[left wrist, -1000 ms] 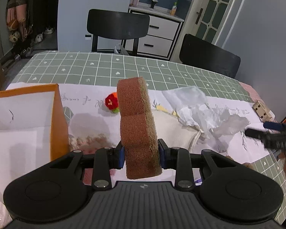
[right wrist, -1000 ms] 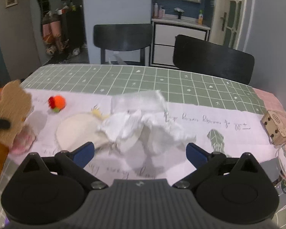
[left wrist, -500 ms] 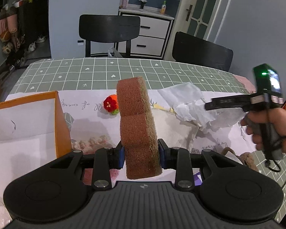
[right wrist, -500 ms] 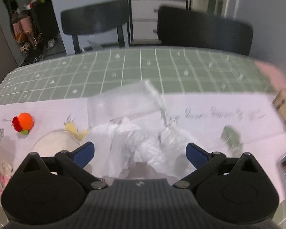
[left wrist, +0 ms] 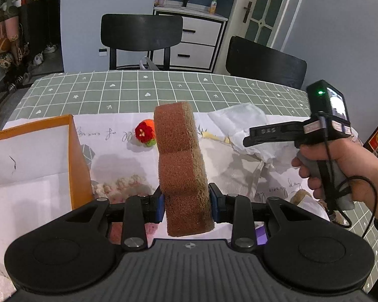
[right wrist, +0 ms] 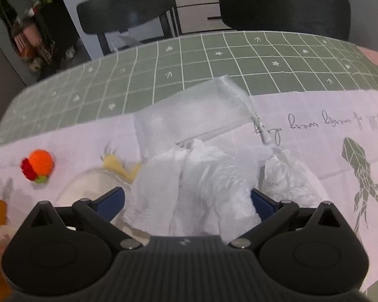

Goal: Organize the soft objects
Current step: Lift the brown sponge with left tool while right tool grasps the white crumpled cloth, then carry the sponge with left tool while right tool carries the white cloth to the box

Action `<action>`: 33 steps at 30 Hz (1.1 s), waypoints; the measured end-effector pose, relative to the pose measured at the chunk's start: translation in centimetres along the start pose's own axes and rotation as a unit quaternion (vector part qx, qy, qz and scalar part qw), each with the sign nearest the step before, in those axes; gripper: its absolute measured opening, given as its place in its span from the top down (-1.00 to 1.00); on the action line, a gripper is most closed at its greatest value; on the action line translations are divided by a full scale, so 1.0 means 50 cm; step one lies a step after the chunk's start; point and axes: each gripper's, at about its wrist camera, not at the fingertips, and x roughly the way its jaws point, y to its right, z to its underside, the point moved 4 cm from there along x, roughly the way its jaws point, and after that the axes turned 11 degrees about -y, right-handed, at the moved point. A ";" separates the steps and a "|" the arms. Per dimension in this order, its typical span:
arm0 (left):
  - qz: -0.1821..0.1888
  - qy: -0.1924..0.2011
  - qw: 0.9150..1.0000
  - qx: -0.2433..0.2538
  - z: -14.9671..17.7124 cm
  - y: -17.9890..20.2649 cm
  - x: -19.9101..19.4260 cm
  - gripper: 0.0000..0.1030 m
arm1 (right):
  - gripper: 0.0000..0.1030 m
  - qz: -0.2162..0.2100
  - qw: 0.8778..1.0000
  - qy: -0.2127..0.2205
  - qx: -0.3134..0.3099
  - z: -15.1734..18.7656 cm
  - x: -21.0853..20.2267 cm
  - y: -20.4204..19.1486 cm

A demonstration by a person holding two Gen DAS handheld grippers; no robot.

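Left gripper clamps one brown sponge, pads squeezing its lower end, the sponge standing upright above the table. Right gripper hangs wide apart, nothing pinched, its blue pads either side of the crumpled white tissue just beneath. Beside the sponge, to its left, one orange box sits open with a white inside. Behind the sponge lies one small knitted ball, orange and red. At the sponge's foot, one pink fluffy piece, half hidden by the left gripper. To its right a cream round pad, partly under the tissue, and one clear plastic bag beyond. Two black chairs stand behind the green checked tablecloth. The white sheet carries cursive handwriting; I can't read it.
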 end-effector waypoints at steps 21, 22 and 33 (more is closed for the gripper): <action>-0.016 -0.016 1.000 0.011 0.002 0.005 0.008 0.31 | 0.84 0.000 1.000 0.019 -0.021 0.012 -0.064 0.055; -0.017 -0.013 1.000 0.011 0.002 0.005 0.005 0.32 | 0.84 -0.001 1.000 0.020 -0.024 0.014 -0.071 0.054; -0.008 0.026 1.000 0.006 -0.017 0.009 -0.069 0.32 | 0.84 -0.005 0.998 0.042 -0.055 0.055 -0.174 0.039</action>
